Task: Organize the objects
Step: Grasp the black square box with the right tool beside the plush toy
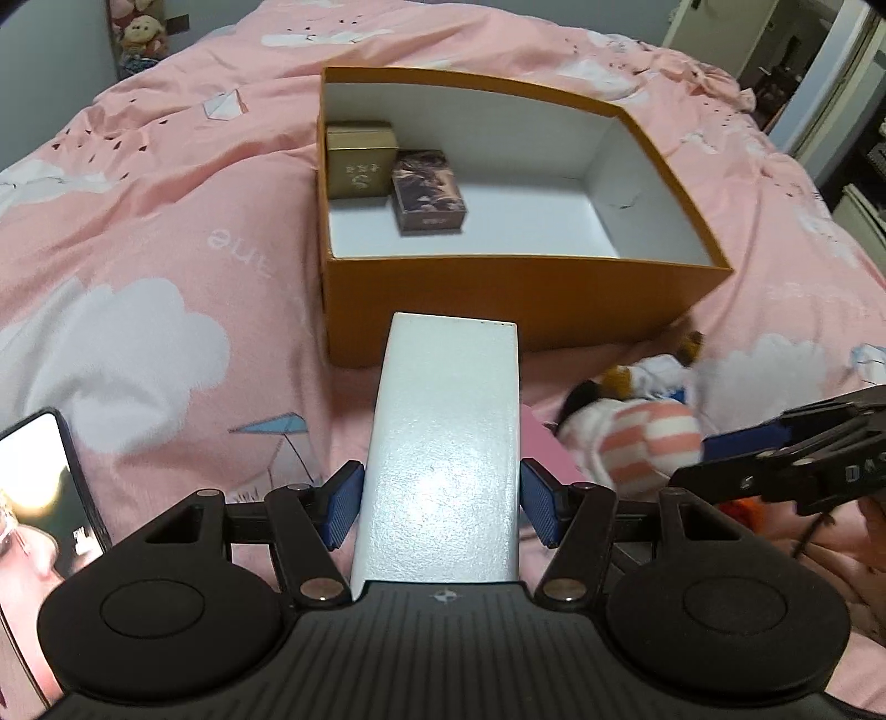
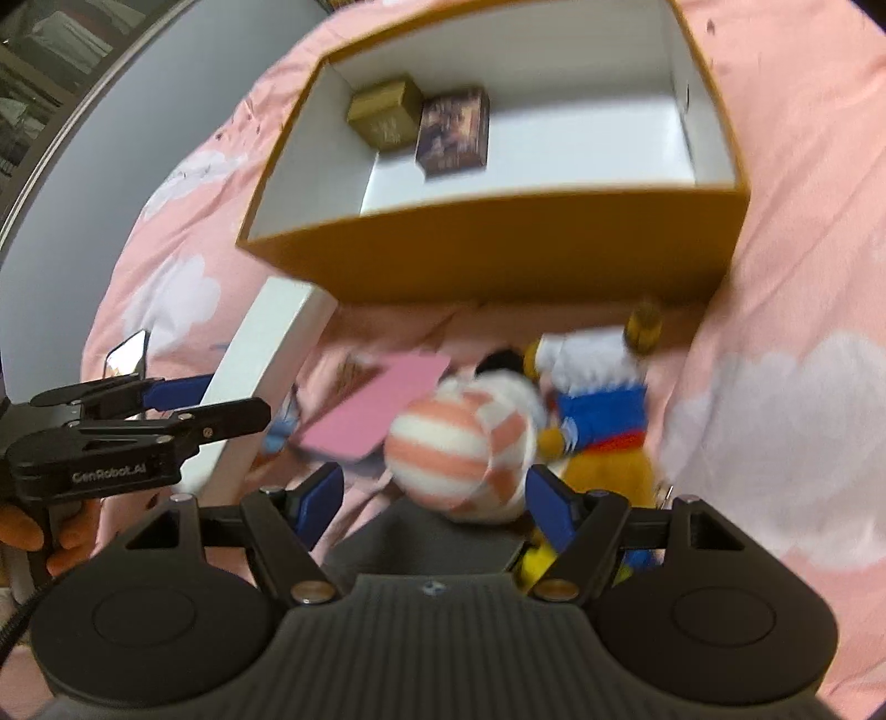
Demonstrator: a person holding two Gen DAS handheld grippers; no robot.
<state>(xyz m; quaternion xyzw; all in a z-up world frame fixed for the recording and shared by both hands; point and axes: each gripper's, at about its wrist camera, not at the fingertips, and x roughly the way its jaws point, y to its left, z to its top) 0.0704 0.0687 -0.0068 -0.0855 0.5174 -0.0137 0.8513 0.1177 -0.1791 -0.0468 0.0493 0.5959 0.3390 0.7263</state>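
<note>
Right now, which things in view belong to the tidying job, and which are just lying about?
Job:
- orange box
- gold box and dark box, already inside
- white box, clamped in the left tongs
- striped plush, between the right tongs
- duck plush
- pink card

Lying about:
- phone
- pink duvet
- far plush toys

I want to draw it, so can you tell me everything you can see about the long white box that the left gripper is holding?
The long white rectangular box looks like glossy, faintly textured cardboard, plain, closed and undented. The left gripper clamps its near end, blue pads pressing both long sides. It points away towards the open orange cardboard storage box, its far end in front of that box's near wall, above the pink bedspread. In the right wrist view it slants upward; its underside stays hidden.
</note>
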